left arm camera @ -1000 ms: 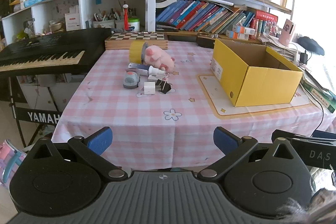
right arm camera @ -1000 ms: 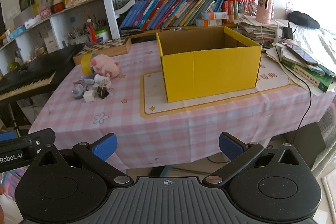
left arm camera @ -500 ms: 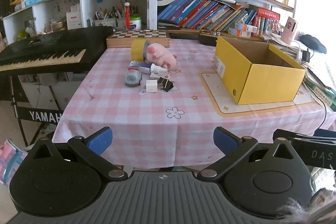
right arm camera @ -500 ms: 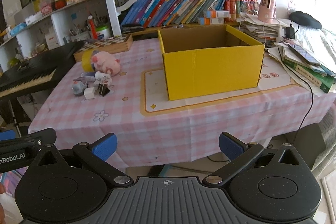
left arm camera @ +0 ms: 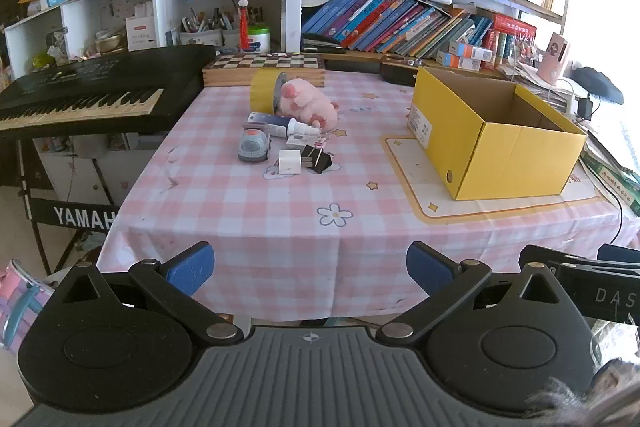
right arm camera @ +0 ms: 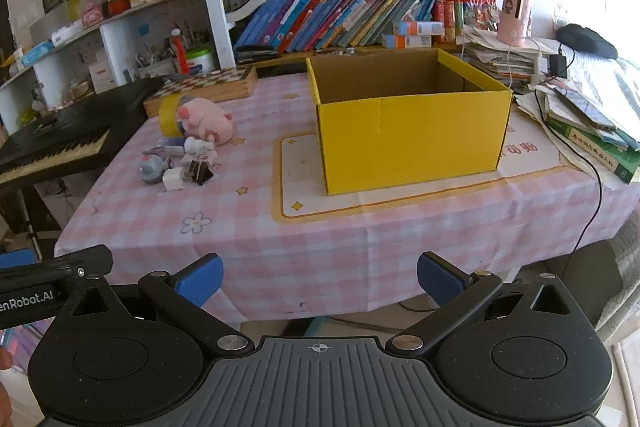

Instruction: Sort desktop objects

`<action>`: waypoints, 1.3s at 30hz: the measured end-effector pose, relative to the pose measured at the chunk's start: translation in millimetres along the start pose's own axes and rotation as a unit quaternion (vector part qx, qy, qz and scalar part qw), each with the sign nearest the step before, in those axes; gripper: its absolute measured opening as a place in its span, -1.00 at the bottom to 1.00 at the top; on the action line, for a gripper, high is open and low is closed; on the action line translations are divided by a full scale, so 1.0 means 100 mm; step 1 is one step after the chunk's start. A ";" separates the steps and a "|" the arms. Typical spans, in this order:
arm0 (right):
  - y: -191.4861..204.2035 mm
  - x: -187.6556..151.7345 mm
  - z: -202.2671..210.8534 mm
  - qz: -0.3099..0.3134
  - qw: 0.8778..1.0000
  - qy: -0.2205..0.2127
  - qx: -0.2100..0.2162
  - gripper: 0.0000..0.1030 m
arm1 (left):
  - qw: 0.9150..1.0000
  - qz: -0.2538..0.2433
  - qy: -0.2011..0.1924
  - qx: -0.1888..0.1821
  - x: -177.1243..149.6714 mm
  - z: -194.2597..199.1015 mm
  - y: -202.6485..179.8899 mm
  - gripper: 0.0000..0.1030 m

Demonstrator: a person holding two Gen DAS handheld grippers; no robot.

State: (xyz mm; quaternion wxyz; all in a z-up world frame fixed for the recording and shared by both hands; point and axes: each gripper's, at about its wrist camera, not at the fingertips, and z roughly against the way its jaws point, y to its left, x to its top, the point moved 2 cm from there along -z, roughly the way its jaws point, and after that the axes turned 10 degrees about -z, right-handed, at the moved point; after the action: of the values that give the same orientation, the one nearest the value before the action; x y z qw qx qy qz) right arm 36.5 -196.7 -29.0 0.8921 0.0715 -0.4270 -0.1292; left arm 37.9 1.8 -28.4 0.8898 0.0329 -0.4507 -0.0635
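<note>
The yellow cardboard box (right arm camera: 412,131) stands open-topped on a cream placemat (right arm camera: 360,203) on the right half of the pink checked tablecloth (left arm camera: 280,211). The visible part of its interior shows bare cardboard walls; the floor is hidden from both views.

The items to sort form one cluster on the left half, well apart from the box: a pink plush pig (left arm camera: 308,105) lying against a yellow tape roll (left arm camera: 262,91), a white-capped tube (left arm camera: 280,125) just in front of the pig, a grey toy car (left arm camera: 253,147), a white charger cube (left arm camera: 290,163) and a black binder clip (left arm camera: 318,159) touching it.

The near half of the cloth, up to the front table edge, is bare. A chessboard box (left arm camera: 264,69) lies along the far edge, and a Yamaha keyboard (left arm camera: 92,95) adjoins the left side.

The left gripper (left arm camera: 308,267) and right gripper (right arm camera: 318,273) hang off the front edge, fingers spread wide, holding nothing.
</note>
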 end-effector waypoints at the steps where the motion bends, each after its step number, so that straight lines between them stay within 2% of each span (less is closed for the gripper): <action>1: 0.00 0.00 0.00 0.001 1.000 0.000 0.000 1.00 | 1.000 0.000 0.000 0.000 0.00 0.00 0.00 1.00; 11: 0.05 0.01 -0.02 0.011 1.000 0.001 -0.004 1.00 | 1.000 0.004 -0.001 -0.003 0.02 -0.01 0.03 1.00; 28: 0.29 0.04 -0.06 0.041 0.999 0.008 0.021 1.00 | 1.000 0.021 -0.006 -0.008 0.04 -0.03 0.19 1.00; 39: 0.44 0.04 -0.13 0.045 0.998 0.021 0.045 1.00 | 0.999 0.032 0.006 0.025 -0.01 0.03 0.37 1.00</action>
State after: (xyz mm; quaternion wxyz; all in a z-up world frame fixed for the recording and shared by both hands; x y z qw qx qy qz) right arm 56.9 -155.5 -23.6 0.9018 0.0947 -0.4161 -0.0681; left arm 38.4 38.6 -22.9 0.8927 0.0414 -0.4481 -0.0232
